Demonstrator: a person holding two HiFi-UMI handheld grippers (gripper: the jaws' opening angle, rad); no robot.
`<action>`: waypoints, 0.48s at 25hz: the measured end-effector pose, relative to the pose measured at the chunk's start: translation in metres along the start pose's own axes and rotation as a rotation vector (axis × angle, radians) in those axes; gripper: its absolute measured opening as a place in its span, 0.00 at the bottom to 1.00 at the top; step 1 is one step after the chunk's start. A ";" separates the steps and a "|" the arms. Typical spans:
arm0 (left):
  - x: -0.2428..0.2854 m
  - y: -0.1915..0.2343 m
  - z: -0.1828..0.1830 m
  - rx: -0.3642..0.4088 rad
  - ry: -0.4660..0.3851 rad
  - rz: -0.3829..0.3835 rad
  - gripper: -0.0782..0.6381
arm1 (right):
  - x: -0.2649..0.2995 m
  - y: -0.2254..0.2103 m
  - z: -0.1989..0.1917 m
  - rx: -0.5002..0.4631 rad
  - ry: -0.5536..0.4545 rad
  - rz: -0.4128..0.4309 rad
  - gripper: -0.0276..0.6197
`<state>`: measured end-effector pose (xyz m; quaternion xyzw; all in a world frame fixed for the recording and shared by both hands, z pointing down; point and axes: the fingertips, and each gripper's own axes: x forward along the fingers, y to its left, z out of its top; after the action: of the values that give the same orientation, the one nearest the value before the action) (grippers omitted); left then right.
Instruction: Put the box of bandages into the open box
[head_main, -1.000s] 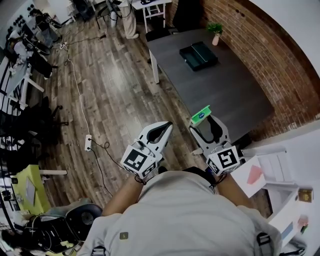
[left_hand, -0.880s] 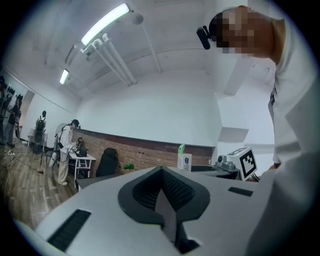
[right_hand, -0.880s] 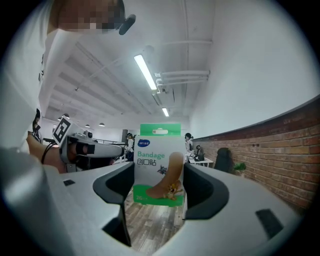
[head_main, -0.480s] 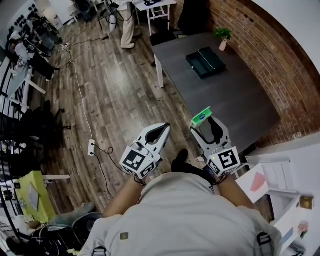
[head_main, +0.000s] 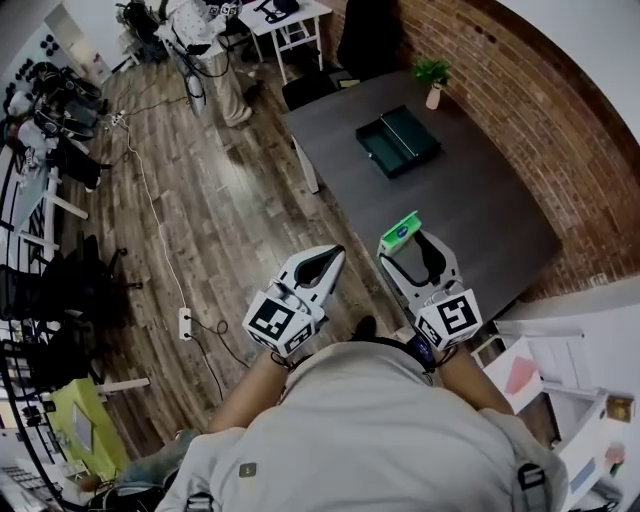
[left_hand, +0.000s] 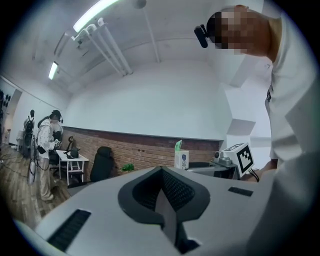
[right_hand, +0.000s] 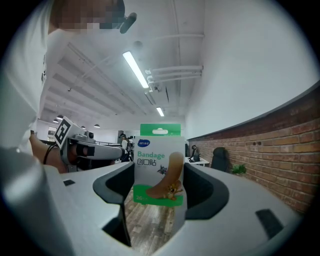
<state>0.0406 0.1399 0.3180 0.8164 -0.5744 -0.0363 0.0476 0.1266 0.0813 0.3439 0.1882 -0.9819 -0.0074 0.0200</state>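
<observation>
The right gripper (head_main: 404, 249) is clenched on the white and green cardboard box of bandages (head_main: 400, 232). In the right gripper view the two jaws press the box of bandages (right_hand: 159, 167) from both sides at its lower half. The box stands upright between them, with the green hanging tab on top and the printed front toward the camera. The jaws are apart only as much as the box is thick.

The left gripper (head_main: 328, 258) is empty. In the left gripper view its jaws (left_hand: 162, 190) are pressed fully together, with nothing between them. It is held in the air just beside the right gripper, over the brown wooden floor (head_main: 230, 190).

In the head view the box of bandages is in the air at the near edge of the dark grey desk (head_main: 470, 200) and touches nothing except the jaws. The dark green open box (head_main: 398, 142) lies flat on the desk toward its far edge, well apart from the box of bandages. A small green plant in a pale pot (head_main: 432, 78) stands near the far corner of the desk, beside the red brick wall (head_main: 520, 110).
</observation>
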 end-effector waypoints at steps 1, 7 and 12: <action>0.011 0.003 0.002 0.000 0.001 -0.004 0.13 | 0.002 -0.012 0.001 -0.002 0.000 -0.007 0.50; 0.061 0.017 -0.002 -0.005 0.014 -0.042 0.13 | 0.012 -0.069 -0.004 0.002 0.009 -0.063 0.50; 0.096 0.033 -0.012 -0.015 0.032 -0.098 0.13 | 0.022 -0.090 -0.015 0.024 0.034 -0.104 0.50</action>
<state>0.0438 0.0394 0.3331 0.8436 -0.5326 -0.0301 0.0610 0.1401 -0.0103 0.3579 0.2390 -0.9704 0.0065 0.0341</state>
